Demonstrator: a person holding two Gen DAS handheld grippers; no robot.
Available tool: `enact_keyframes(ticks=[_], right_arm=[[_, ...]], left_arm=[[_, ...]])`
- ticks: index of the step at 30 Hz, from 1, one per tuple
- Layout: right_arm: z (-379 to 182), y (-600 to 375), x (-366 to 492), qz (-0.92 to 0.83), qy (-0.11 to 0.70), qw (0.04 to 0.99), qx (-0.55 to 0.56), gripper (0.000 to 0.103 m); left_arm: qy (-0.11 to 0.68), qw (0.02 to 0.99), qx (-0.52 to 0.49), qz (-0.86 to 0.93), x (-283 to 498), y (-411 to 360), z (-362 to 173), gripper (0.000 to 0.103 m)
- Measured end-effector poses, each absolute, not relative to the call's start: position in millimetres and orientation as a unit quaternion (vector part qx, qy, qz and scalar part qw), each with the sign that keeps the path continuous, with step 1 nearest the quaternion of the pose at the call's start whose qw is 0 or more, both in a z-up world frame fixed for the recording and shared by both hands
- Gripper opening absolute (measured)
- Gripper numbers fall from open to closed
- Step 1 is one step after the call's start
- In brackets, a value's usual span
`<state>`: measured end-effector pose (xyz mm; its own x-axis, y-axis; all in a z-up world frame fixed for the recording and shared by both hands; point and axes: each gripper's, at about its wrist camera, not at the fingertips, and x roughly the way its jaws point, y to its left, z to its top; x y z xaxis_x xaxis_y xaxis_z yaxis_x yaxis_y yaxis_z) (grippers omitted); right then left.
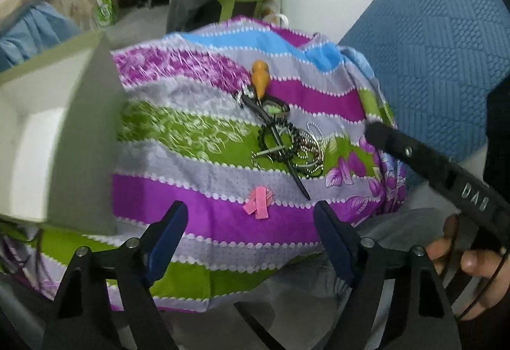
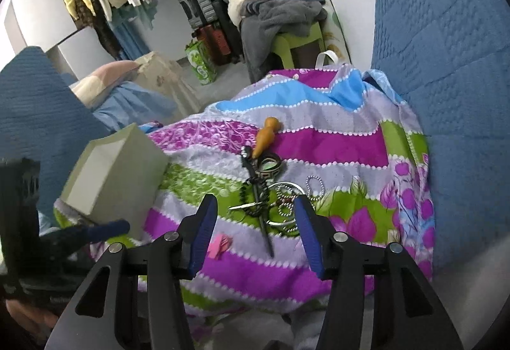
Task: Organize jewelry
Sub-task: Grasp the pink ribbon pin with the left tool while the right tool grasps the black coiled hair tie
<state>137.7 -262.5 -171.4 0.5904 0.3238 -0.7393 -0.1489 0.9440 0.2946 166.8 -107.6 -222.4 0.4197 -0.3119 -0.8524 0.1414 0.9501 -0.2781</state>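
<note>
A tangle of jewelry (image 1: 287, 143) lies on a striped purple, green and grey cloth (image 1: 197, 210): bead chains, silver hoops, a black hair stick, a patterned bangle (image 1: 277, 108) and an orange wooden piece (image 1: 260, 76). A pink ribbon pin (image 1: 258, 206) lies nearer. An open pale box (image 1: 47, 133) stands at the left. My left gripper (image 1: 251, 241) is open and empty, just short of the pink pin. My right gripper (image 2: 253, 232) is open and empty, over the near side of the pile (image 2: 274, 197); the box (image 2: 111, 171) is to its left.
A blue quilted sofa (image 1: 440, 57) rises at the right. The right gripper's finger (image 1: 414, 155) reaches in from the right in the left wrist view. Clothes, a green stool (image 2: 296, 41) and suitcases stand behind the cloth.
</note>
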Motion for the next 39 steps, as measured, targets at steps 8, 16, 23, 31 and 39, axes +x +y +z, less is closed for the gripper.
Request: enact_keyframes(ticks=[8, 16, 23, 31, 39], right_arm=[[-204, -256, 181, 0.156, 0.477, 0.857, 0.117, 0.039], [-230, -250, 205, 0.150, 0.511, 0.840, 0.107, 0.031], [-245, -240, 219, 0.145, 0.527, 0.833, 0.088, 0.026], [-252, -236, 219, 0.135, 0.537, 0.830, 0.067, 0.007], [-231, -238, 211, 0.129, 0.516, 0.843, 0.081, 0.006]], left_arm=[[0.547, 0.817, -0.082, -0.161, 187, -126, -263, 0.066], [0.561, 0.807, -0.079, -0.165, 198, -130, -289, 0.048], [0.557, 0.809, -0.065, -0.175, 201, -134, -294, 0.034], [0.557, 0.806, -0.080, -0.183, 204, -135, -295, 0.023], [0.534, 0.819, -0.088, -0.191, 197, -125, -271, 0.023]])
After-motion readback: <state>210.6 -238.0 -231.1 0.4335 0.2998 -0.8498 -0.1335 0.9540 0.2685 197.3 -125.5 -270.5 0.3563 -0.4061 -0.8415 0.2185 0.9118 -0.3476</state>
